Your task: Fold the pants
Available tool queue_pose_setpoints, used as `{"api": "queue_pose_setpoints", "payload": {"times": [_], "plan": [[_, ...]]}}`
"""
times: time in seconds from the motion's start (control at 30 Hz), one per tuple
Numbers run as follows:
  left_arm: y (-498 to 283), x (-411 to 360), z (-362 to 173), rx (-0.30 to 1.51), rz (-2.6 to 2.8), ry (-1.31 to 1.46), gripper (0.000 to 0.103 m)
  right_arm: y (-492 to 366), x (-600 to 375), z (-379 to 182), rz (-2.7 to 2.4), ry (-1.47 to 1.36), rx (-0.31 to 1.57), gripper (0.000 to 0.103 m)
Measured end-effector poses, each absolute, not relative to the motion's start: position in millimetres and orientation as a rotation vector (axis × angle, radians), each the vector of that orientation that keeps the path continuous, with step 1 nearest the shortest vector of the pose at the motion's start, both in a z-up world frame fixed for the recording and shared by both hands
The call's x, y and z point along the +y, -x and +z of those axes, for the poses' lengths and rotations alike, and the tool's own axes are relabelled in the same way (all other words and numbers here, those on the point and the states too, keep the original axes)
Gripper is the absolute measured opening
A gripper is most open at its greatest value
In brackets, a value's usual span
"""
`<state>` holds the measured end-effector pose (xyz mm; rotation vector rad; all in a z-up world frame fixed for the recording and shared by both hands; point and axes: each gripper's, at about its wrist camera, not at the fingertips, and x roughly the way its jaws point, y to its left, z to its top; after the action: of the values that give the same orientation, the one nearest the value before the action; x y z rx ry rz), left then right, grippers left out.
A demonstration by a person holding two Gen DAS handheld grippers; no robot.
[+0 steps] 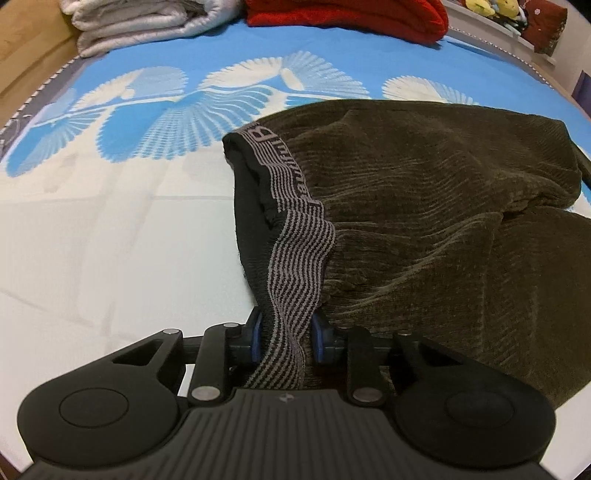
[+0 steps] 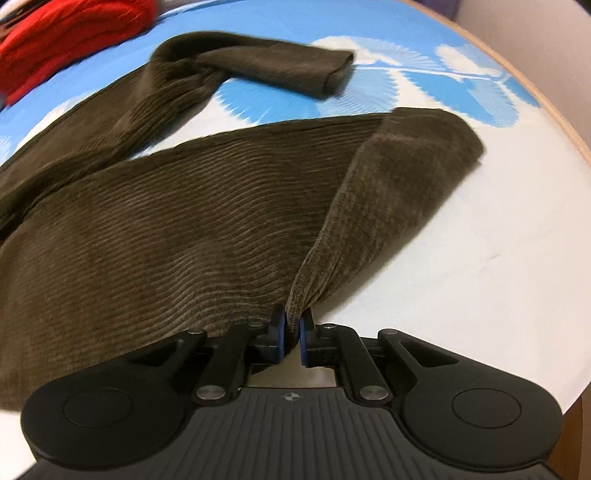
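Left gripper (image 1: 286, 338): pinching striped waistband (image 1: 295, 254) of olive corduroy pants (image 1: 424, 221).
Right gripper (image 2: 291, 338): pinching leg (image 2: 369, 192).
Axis: the pants run up-right from the left gripper, up-left from the right.

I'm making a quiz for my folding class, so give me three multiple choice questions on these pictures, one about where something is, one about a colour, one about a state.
1. Which part of the pants does the left gripper pinch?
A. a leg cuff
B. the striped waistband
C. a pocket

2. What colour is the knitted item at the far edge of the bed sheet?
A. red
B. yellow
C. black

3. How is the right gripper?
A. wide open above the sheet
B. shut on nothing
C. shut on the pants

Answers:
1 B, the grey and black striped waistband runs between its blue pads.
2 A, it is bright red in both views.
3 C, brown corduroy is bunched between its nearly closed pads.
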<state>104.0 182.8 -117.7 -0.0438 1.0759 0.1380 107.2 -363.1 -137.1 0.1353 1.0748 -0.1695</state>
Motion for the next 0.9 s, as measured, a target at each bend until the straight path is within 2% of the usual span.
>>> {"api": "queue_pose_setpoints", "payload": {"times": [0.23, 0.3, 0.33, 0.37, 0.4, 0.43, 0.47, 0.6, 0.8, 0.9], "plan": [[-94, 199, -117, 1.114, 0.182, 0.056, 0.029, -93, -357, -145, -0.006, -0.125, 1.150, 0.008], [-94, 202, -120, 1.125, 0.174, 0.071, 0.034, -92, -361, -145, -0.006, -0.130, 1.142, 0.011], [-92, 202, -121, 1.135, 0.168, 0.077, 0.036, -92, -365, -144, -0.007, -0.138, 1.134, 0.014], [-92, 204, -123, 1.146, 0.170, 0.078, 0.042, -94, -368, -140, -0.007, -0.145, 1.117, 0.023], [-93, 206, -124, 1.152, 0.175, 0.087, 0.044, -89, -374, -136, -0.018, -0.149, 1.086, 0.028], [-94, 210, -123, 1.151, 0.173, 0.114, 0.045, -88, -380, -131, -0.045, -0.154, 1.046, 0.038], [-95, 213, -124, 1.152, 0.169, 0.138, 0.050, -86, -386, -127, -0.074, -0.167, 1.014, 0.041], [-106, 223, -133, 1.183, 0.185, 0.218, 0.062, -87, -420, -118, -0.188, -0.286, 0.912, 0.041], [-118, 224, -144, 1.238, 0.187, 0.259, 0.071, -107, -433, -124, -0.226, -0.296, 0.892, 0.046], [-123, 221, -150, 1.253, 0.189, 0.237, 0.072, -115, -423, -133, -0.231, -0.279, 0.923, 0.048]]}}
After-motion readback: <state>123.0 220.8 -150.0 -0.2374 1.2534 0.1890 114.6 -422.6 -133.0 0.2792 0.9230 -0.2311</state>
